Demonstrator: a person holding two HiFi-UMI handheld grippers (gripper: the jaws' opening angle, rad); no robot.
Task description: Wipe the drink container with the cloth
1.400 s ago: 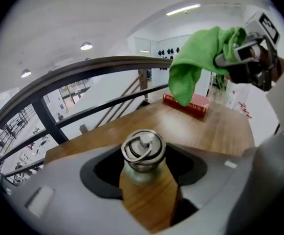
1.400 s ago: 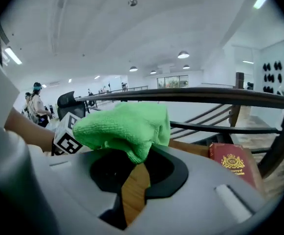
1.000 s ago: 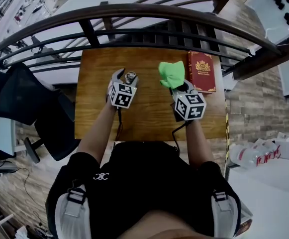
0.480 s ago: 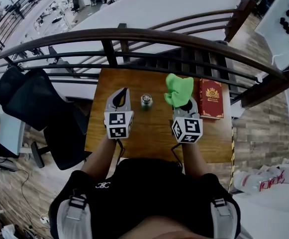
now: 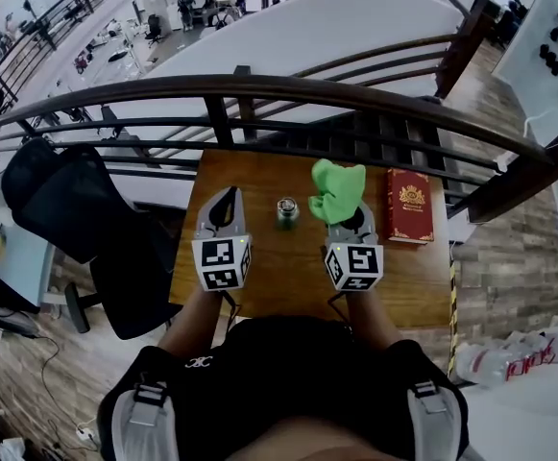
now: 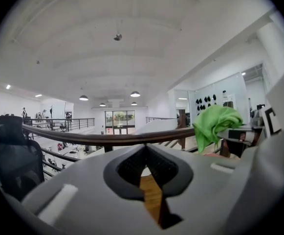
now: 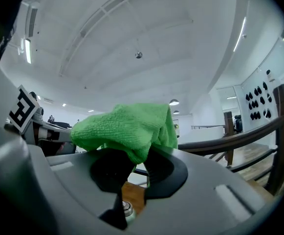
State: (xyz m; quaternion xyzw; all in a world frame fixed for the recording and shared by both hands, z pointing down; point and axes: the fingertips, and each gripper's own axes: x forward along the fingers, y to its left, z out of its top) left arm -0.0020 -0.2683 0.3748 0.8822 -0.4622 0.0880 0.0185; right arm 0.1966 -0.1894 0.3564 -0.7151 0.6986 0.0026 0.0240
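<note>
While the drink container [image 5: 286, 209], a small metal can, stands upright and untouched near the far edge of the wooden table [image 5: 288, 269], both grippers are held above the tabletop on either side of it. Just right of the can in the head view, the green cloth [image 5: 336, 190] sticks up in a bunched tuft, apart from the can and pinched at its lower end by the right gripper [image 5: 351, 221], whose jaws are clamped on the fabric. In the right gripper view the cloth fills the space above the closed jaws, and the can's top shows low down through the gap beneath them. On the can's other side, the left gripper [image 5: 227, 198] has its jaws brought together with nothing between them; only bare wood shows through the slit in its own view. A red book [image 5: 409, 205] with a gold emblem lies flat on the table's right side. Beyond the table curves a dark metal railing [image 5: 288, 89], and a black office chair [image 5: 53, 205] stands off to the left.
</note>
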